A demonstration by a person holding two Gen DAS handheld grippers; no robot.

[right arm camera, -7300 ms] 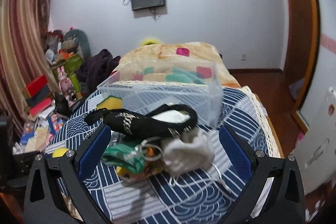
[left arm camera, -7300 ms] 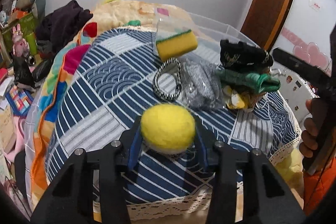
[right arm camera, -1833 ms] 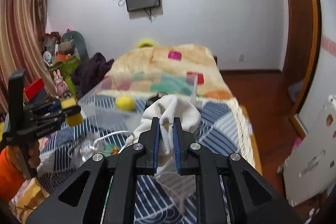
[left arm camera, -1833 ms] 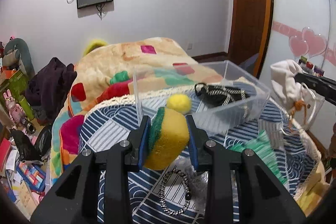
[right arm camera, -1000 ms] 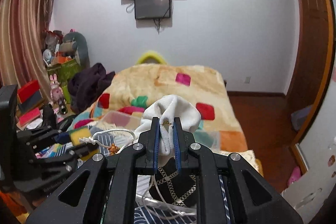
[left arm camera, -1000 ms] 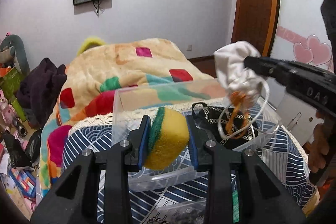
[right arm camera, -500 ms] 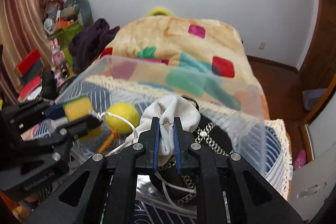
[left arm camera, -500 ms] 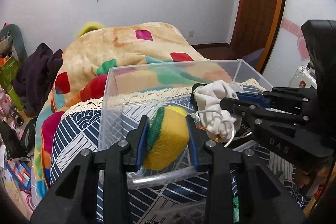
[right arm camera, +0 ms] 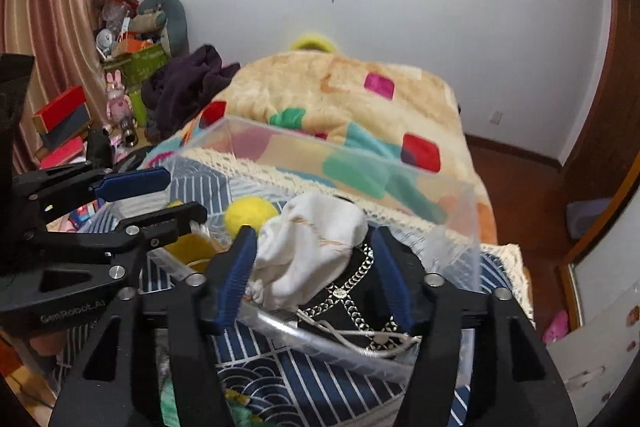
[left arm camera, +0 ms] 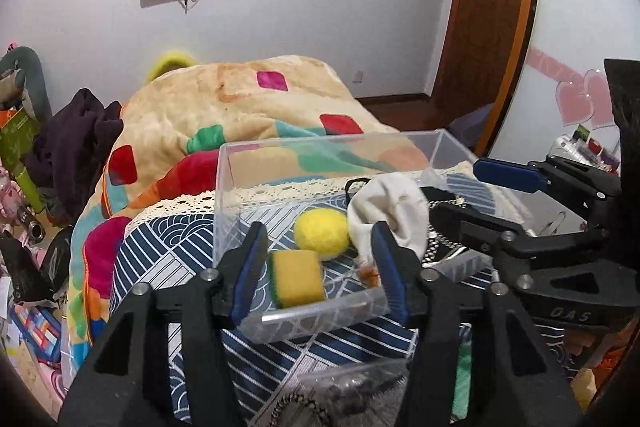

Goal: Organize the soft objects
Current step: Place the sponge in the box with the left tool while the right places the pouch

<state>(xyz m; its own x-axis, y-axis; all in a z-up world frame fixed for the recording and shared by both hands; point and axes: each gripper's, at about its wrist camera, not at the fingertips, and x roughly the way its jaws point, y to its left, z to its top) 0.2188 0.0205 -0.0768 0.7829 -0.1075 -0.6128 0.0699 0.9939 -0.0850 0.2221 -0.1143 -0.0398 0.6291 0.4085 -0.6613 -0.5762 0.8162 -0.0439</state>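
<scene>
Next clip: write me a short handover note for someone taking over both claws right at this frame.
Left claw: open, empty, at the clear bin.
Right claw: open, empty, at the same bin.
In the bin: yellow-green sponge, yellow felt ball, white drawstring pouch, black chain-trimmed item.
Done: those four are binned.
Left: a green cloth and a grey item on the tablecloth near the bin.
</scene>
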